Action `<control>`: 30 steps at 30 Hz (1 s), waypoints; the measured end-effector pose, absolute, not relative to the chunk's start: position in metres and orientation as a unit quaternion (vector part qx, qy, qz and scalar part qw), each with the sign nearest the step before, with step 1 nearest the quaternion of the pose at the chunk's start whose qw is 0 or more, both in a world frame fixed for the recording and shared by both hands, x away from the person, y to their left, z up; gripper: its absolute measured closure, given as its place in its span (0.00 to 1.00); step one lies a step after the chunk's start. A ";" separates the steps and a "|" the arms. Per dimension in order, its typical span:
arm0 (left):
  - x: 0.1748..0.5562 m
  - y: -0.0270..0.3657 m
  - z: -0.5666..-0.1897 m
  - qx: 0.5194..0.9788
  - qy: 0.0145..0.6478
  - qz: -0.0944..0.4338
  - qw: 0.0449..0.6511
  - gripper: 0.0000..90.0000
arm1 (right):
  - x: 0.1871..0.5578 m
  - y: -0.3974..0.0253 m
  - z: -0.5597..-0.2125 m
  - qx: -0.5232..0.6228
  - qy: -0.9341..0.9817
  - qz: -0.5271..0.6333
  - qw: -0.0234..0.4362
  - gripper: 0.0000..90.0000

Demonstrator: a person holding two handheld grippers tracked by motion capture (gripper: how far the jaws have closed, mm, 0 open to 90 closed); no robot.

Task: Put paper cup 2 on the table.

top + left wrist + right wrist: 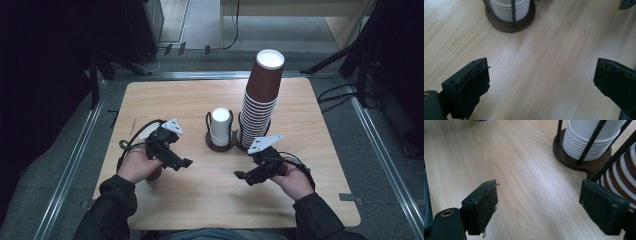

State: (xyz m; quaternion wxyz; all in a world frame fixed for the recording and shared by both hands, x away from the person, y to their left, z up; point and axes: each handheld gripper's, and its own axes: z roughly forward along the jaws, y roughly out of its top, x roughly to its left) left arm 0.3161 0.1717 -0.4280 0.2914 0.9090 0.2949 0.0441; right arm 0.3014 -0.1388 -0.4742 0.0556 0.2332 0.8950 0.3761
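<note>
High view: both claws hover released over the bench (200, 195), left claw (181, 163), right claw (243, 176); white cup stack (220, 126) sits in its holder at centre, brown cup stack (260, 100) just beside it. Left gripper view: jaws wide apart, white stack ahead; approach square. Right gripper view: jaws spread, empty; avoid holder rods (590, 141).

white cups (220, 126), brown stack (260, 100) w/ white rims, light woodgrain table (210, 195)

Pale smooth wood-grain table (200, 190), matt brown paper cups (260, 100), worn black cloth-like padding on claw faces.
</note>
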 end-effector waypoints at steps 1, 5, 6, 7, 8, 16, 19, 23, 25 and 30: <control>0.316 0.169 -0.429 0.907 0.298 0.044 0.295 0.01 | 0.301 -0.139 -0.474 0.235 0.895 0.375 0.056 0.17; 0.315 0.156 -0.432 0.910 0.288 0.046 0.295 0.01 | 0.299 -0.139 -0.475 0.239 0.894 0.374 0.057 0.17; 0.315 0.153 -0.433 0.911 0.285 0.044 0.293 0.01 | 0.299 -0.139 -0.476 0.238 0.895 0.374 0.058 0.17; 0.314 0.149 -0.435 0.913 0.283 0.043 0.292 0.01 | 0.298 -0.139 -0.476 0.238 0.895 0.374 0.058 0.17; 0.314 0.146 -0.436 0.914 0.280 0.044 0.291 0.01 | 0.298 -0.138 -0.476 0.238 0.895 0.374 0.058 0.17; 0.311 0.121 -0.446 0.917 0.260 0.018 0.301 0.01 | 0.294 -0.137 -0.476 0.241 0.892 0.378 0.055 0.17; 0.308 0.114 -0.447 0.920 0.253 0.014 0.300 0.01 | 0.294 -0.136 -0.476 0.241 0.892 0.378 0.056 0.17; 0.304 0.106 -0.453 0.922 0.245 0.014 0.299 0.01 | 0.294 -0.133 -0.476 0.237 0.892 0.381 0.053 0.17; 0.303 0.105 -0.456 0.925 0.242 0.013 0.293 0.01 | 0.293 -0.131 -0.477 0.236 0.894 0.377 0.051 0.17; 0.303 0.104 -0.458 0.925 0.240 0.012 0.294 0.01 | 0.294 -0.129 -0.478 0.233 0.895 0.378 0.050 0.17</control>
